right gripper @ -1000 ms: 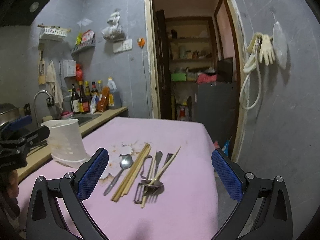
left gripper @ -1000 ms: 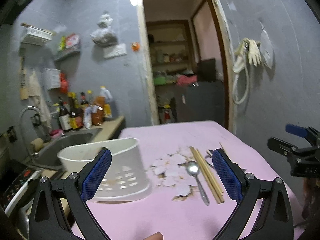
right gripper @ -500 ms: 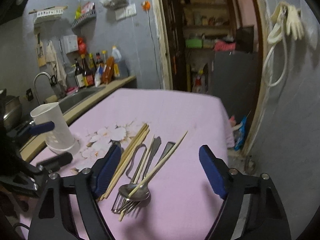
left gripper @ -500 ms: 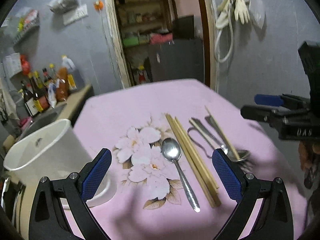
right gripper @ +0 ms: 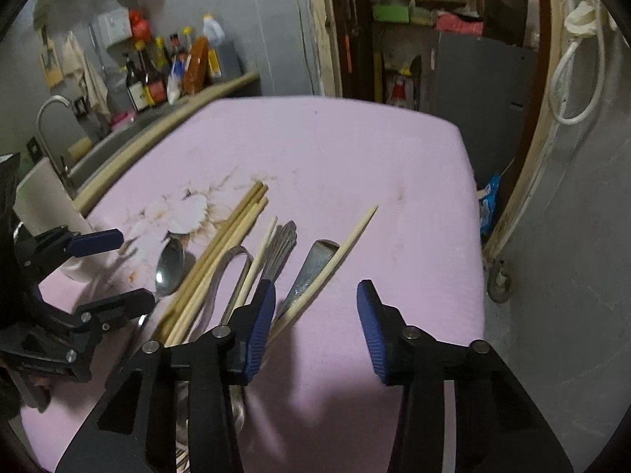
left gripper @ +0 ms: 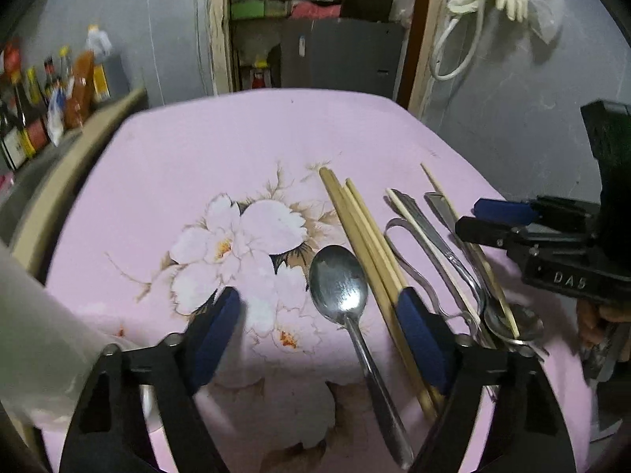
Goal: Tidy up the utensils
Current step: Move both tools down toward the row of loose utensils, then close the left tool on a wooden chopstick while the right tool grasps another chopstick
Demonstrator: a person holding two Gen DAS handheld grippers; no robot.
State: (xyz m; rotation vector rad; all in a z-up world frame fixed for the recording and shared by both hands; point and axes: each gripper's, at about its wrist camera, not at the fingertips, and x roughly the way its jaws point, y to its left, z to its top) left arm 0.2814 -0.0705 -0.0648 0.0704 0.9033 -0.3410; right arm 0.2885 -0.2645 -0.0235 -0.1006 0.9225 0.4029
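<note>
A steel spoon (left gripper: pixel 342 287) lies bowl-up on the pink flowered tablecloth (left gripper: pixel 236 149). My left gripper (left gripper: pixel 319 327) is open and low over it, its jaws either side of the spoon's bowl. Wooden chopsticks (left gripper: pixel 363 236) lie right of the spoon, then more steel cutlery (left gripper: pixel 441 252) and a thin single chopstick (left gripper: pixel 453 213). My right gripper (right gripper: pixel 313 323) is open, low over the cloth beside the single chopstick (right gripper: pixel 335 260) and the cutlery (right gripper: pixel 276 252). The white utensil holder (left gripper: pixel 35 339) stands at the left edge, also in the right wrist view (right gripper: pixel 43 197).
A counter with sauce bottles (right gripper: pixel 169 75) and a sink tap (right gripper: pixel 51 118) runs along the table's left. A doorway (left gripper: pixel 315 23) opens behind the table. The table's right edge (right gripper: pixel 473 213) drops off by the grey wall.
Both grippers have moved down and forward towards the utensils. Both have narrowed their jaws but stay open. The holder has slid to the left edge of the left wrist view.
</note>
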